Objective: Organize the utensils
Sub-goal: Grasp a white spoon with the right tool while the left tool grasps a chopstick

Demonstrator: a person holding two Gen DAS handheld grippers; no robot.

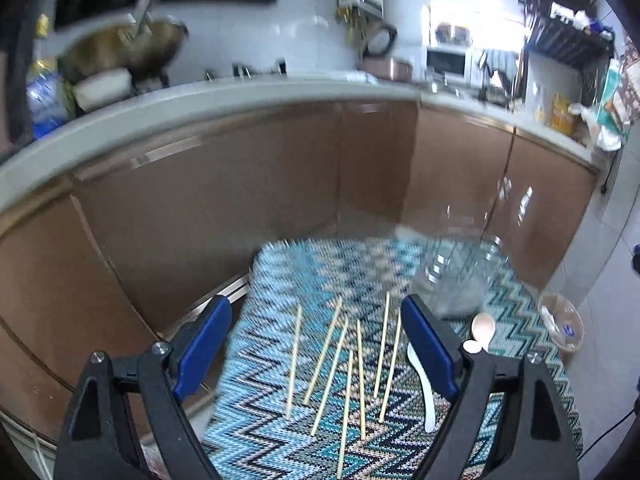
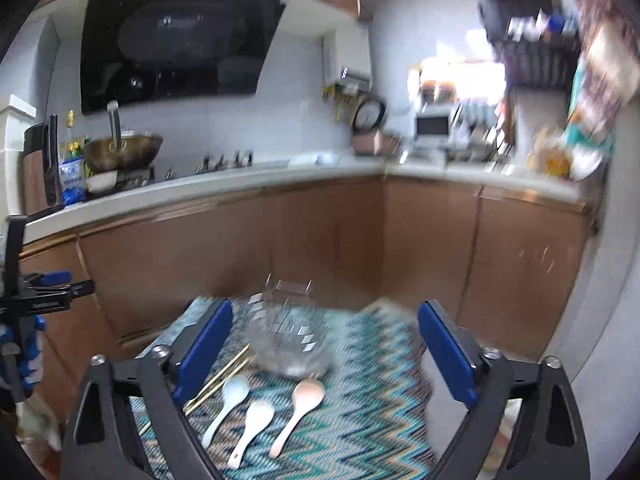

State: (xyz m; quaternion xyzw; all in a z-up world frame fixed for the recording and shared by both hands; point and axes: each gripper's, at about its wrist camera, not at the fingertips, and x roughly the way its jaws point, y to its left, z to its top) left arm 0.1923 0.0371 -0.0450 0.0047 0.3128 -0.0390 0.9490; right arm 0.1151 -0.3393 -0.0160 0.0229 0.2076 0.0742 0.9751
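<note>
Kitchen corner. Brown cabinet fronts (image 1: pixel 248 208) run under a pale countertop (image 1: pixel 200 100) that wraps two walls. A metal wok (image 2: pixel 122 152) with a ladle in it sits on the stove at the left, under a black range hood (image 2: pixel 176 40). Microwave (image 2: pixel 432 125) and a dish rack toward the bright window; dark wall shelf (image 2: pixel 532 52) at upper right. Both views are motion-blurred.

Small desk (image 2: pixel 360 432) in front of the cabinets, covered with a teal zigzag-pattern cloth. On it:
- wooden chopsticks (image 1: pixel 344 364), seven or so, lying loose and roughly parallel on the left part of the cloth
- three spoons side by side to their right: pale blue spoon (image 2: pixel 226 408), white spoon (image 2: pixel 250 428), beige spoon (image 2: pixel 298 412)
- clear glass jar (image 2: pixel 286 340), upright, just behind the spoons

Left gripper (image 1: pixel 316 348): blue-padded fingers spread wide, holding nothing, hanging above the chopsticks. Right gripper (image 2: pixel 324 350): also spread wide, holding nothing, above the spoons with the jar between its fingers in view. A bowl-like container (image 1: pixel 560 326) sits on the tiled floor beyond the desk's right edge.
</note>
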